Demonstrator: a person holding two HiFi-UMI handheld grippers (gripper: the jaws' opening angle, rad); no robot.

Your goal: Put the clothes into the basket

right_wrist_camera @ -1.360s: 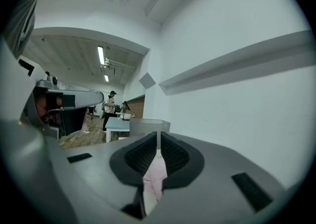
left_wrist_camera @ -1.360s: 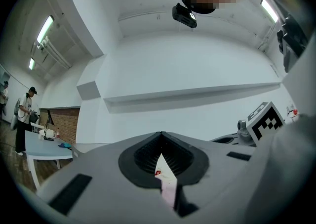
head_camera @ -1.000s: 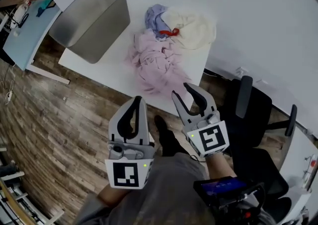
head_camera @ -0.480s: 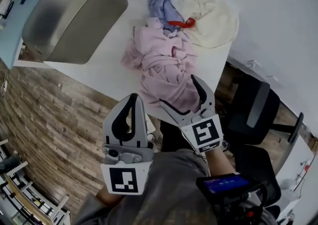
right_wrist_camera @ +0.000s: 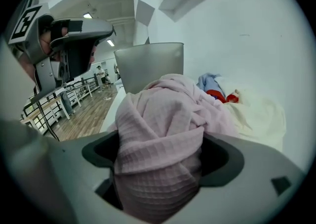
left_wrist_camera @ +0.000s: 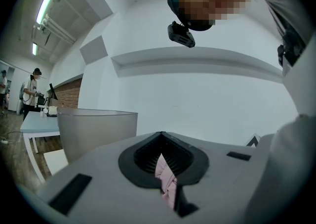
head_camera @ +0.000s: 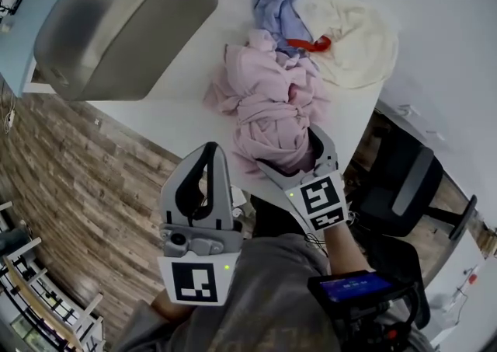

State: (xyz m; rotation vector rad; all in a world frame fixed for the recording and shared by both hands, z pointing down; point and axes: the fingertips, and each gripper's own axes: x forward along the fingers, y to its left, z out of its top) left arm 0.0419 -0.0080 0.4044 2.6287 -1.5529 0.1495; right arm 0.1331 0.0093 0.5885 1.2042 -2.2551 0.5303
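Note:
A heap of clothes lies on the white table [head_camera: 186, 113]: a pink garment [head_camera: 272, 106] nearest me, then a blue one [head_camera: 276, 1], a cream one [head_camera: 353, 36] and a small red piece [head_camera: 314, 43]. The grey basket [head_camera: 124, 24] stands to the heap's left. My right gripper [head_camera: 289, 152] is at the table's near edge. Its jaws have just been opening and stand wide, with the pink garment's [right_wrist_camera: 163, 134] near fold bunched between them. My left gripper [head_camera: 210, 148] hovers off the table's near edge, shut and empty, with pink cloth [left_wrist_camera: 165, 181] showing beyond its fingers.
A black office chair [head_camera: 396, 187] stands right of the table, close to my right arm. Wooden floor [head_camera: 78, 187] lies below the near edge. A pale blue table [head_camera: 15, 32] sits beyond the basket. A person [left_wrist_camera: 32, 89] stands far off at the left.
My right gripper has come down and forward over the pink garment's near end, and its jaws have spread from nearly shut to wide. The left gripper has edged toward the table, still shut.

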